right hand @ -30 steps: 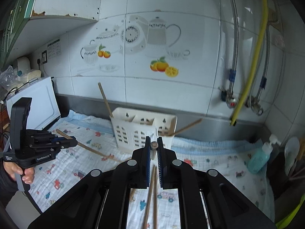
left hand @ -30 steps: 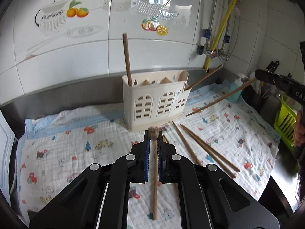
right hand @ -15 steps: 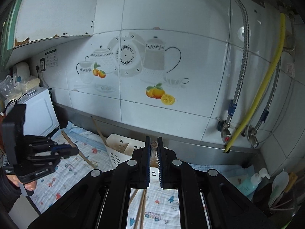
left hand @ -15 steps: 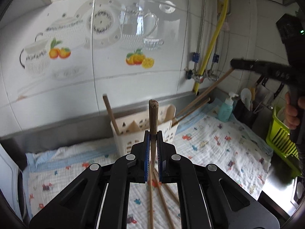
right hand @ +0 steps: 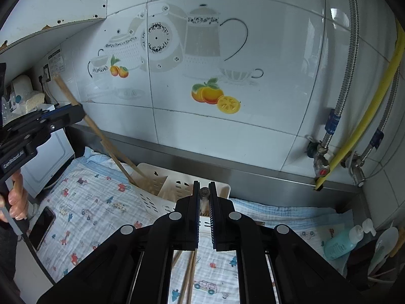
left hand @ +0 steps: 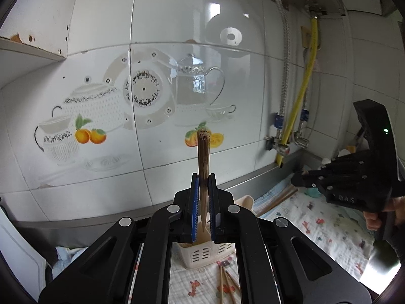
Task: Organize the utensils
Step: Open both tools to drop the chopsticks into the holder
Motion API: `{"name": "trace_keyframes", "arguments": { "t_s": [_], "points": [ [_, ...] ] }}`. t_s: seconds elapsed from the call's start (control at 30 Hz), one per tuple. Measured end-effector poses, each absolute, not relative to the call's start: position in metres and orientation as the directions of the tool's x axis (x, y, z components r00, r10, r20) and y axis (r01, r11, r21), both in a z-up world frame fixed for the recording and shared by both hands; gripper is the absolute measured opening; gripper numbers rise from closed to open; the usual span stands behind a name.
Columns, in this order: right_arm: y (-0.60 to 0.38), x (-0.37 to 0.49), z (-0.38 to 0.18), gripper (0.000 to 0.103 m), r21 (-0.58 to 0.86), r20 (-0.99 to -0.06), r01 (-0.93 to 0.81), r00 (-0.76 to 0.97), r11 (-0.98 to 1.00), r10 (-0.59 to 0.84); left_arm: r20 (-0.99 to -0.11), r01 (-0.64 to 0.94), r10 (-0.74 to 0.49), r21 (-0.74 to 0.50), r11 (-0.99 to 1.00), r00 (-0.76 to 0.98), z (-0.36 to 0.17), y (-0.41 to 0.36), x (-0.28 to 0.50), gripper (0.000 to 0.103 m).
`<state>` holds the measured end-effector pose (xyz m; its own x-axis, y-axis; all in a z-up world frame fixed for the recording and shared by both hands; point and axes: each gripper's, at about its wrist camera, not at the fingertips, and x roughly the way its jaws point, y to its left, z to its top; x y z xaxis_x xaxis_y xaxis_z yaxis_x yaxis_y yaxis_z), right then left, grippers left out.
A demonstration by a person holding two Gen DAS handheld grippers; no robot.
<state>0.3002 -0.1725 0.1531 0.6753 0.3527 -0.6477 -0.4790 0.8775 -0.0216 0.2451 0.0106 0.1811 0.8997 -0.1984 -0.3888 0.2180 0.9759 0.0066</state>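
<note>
With a chopstick [left hand: 203, 157] pinched in my left claw [left hand: 203, 202] and another [right hand: 204, 197] in my right claw [right hand: 204, 202], both poised over the cream utensil caddy [right hand: 162, 185], I judge either tip could catch a divider and skid onto the cloth [right hand: 96, 202].

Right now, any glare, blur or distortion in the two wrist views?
Left wrist: window glare on the wall tiles, strong fisheye bend, dark vignette corners; the chopstick in the left gripper is sharp. Right wrist: softer tile sheen, the same bend curving the yellow hose; the chopstick tip in the right gripper is slightly soft.
</note>
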Motion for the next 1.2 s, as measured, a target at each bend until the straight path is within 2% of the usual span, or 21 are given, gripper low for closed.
{"name": "trace_keyframes", "arguments": {
  "t_s": [0.37,0.57,0.73,0.77,0.83,0.87,0.97,1.07,1.1,1.13,1.2],
  "points": [
    [-0.169,0.315,0.130,0.007,-0.008,-0.679,-0.473,0.649,0.881,0.342,-0.491,0.183,-0.164,-0.009,0.983,0.855,0.142,0.014,0.278,0.006],
    [-0.172,0.315,0.129,0.008,0.004,-0.667,-0.469,0.657,0.883,0.351,-0.507,0.177,-0.161,-0.017,0.984,0.847,0.135,0.016,0.281,0.006],
    [-0.179,0.307,0.136,0.023,0.004,-0.642,-0.452,0.683,0.892,0.349,-0.489,0.177,-0.163,-0.018,0.984,0.857,0.141,0.016,0.274,0.009],
    [-0.182,0.303,0.138,0.023,0.008,-0.631,-0.448,0.692,0.894,0.351,-0.485,0.175,-0.162,-0.018,0.984,0.859,0.143,0.016,0.271,0.010],
    [-0.187,0.295,0.142,0.029,0.007,-0.614,-0.441,0.707,0.898,0.352,-0.467,0.173,-0.161,-0.018,0.985,0.870,0.148,0.017,0.263,0.026],
    [-0.189,0.291,0.144,0.035,0.009,-0.605,-0.437,0.714,0.899,0.353,-0.455,0.170,-0.161,-0.020,0.985,0.876,0.151,0.018,0.256,0.029],
    [-0.197,0.271,0.145,0.038,0.017,-0.576,-0.429,0.734,0.903,0.360,-0.435,0.179,-0.170,-0.020,0.984,0.884,0.153,0.018,0.238,0.030],
    [-0.201,0.250,0.142,0.050,0.013,-0.553,-0.424,0.752,0.906,0.359,-0.432,0.191,-0.187,-0.036,0.981,0.882,0.147,0.021,0.217,0.030],
    [-0.202,0.242,0.140,0.050,0.011,-0.546,-0.425,0.756,0.905,0.361,-0.433,0.195,-0.193,-0.039,0.980,0.881,0.144,0.022,0.211,0.033],
    [-0.203,0.234,0.138,0.051,0.012,-0.541,-0.427,0.758,0.904,0.365,-0.432,0.191,-0.191,-0.042,0.981,0.881,0.140,0.023,0.203,0.042],
    [-0.204,0.219,0.133,0.056,0.016,-0.530,-0.427,0.763,0.904,0.370,-0.434,0.194,-0.198,-0.055,0.980,0.879,0.133,0.025,0.190,0.047]
  ]
}}
